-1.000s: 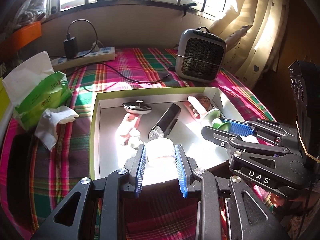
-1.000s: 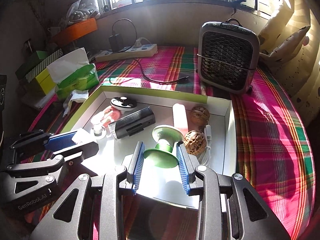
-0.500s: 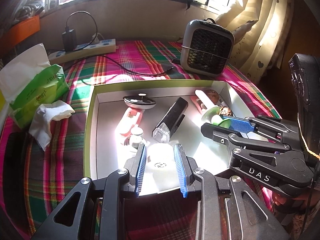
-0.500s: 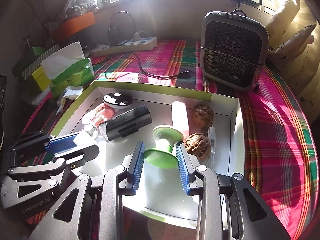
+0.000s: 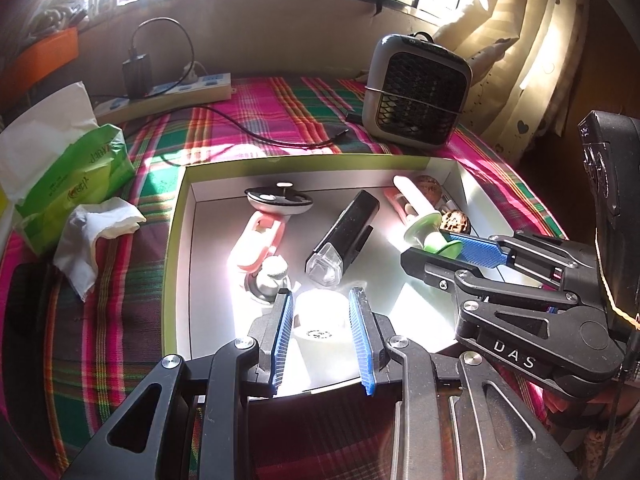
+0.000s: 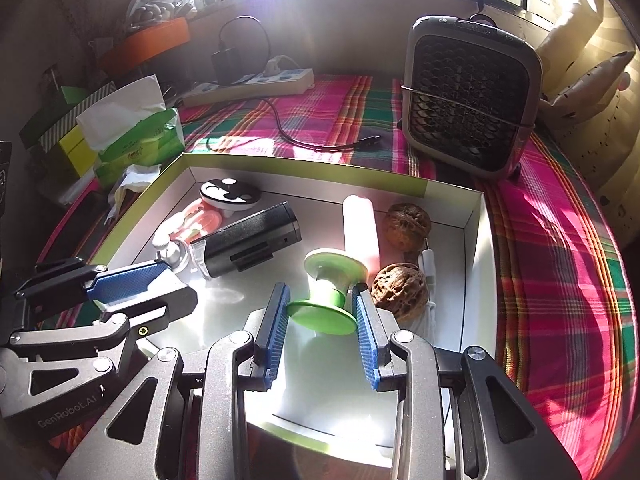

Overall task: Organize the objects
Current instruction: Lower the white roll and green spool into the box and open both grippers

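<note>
Over the near part of the tray (image 5: 176, 240), the left gripper (image 5: 322, 334) grasps a white roll (image 5: 320, 320) and the right gripper (image 6: 320, 326) grasps a green spool (image 6: 326, 292), which could slip sideways and knock the walnut (image 6: 398, 286) just beside it.

A shallow white box (image 6: 474, 240) with a lime-green rim holds a white roll (image 5: 320, 316) at its near edge, a green spool (image 6: 326, 292) on its side, a black flashlight-like device (image 6: 248, 240) lying flat, two walnuts (image 6: 398, 288), a pink-handled tool (image 5: 260, 236) and a white tube (image 6: 360, 224).
</note>
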Demonstrator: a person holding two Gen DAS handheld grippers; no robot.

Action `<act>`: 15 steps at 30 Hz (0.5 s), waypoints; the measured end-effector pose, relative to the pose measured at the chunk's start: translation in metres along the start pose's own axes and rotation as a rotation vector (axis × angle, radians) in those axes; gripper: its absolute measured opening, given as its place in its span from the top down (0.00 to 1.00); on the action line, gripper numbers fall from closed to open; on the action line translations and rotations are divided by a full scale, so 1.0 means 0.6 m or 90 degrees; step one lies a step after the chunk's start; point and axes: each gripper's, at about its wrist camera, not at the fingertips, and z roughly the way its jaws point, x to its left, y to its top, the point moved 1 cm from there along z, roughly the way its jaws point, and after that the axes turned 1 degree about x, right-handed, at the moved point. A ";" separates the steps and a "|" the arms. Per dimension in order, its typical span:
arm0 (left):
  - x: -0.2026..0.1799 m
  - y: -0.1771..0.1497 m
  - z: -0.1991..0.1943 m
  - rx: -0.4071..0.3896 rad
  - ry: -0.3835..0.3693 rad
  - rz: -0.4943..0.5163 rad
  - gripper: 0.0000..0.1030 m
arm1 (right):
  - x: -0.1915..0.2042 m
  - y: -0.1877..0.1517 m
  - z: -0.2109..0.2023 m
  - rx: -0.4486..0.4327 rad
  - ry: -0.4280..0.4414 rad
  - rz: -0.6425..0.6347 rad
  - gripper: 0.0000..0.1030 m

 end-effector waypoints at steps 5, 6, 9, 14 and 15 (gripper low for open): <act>-0.001 0.000 0.001 0.001 -0.001 -0.001 0.74 | 0.000 -0.002 0.001 0.001 0.000 0.001 0.67; -0.001 0.000 0.001 0.001 -0.001 -0.002 0.74 | 0.000 -0.003 0.001 0.001 0.000 0.002 0.67; -0.001 0.000 0.001 0.001 0.000 -0.002 0.74 | -0.001 -0.004 0.001 0.000 0.000 0.004 0.67; 0.000 -0.001 0.001 0.002 0.004 0.000 0.74 | -0.002 -0.004 0.000 -0.001 -0.005 0.007 0.67; 0.001 -0.001 0.002 0.002 0.004 0.000 0.74 | -0.002 -0.005 0.000 -0.001 -0.005 0.008 0.67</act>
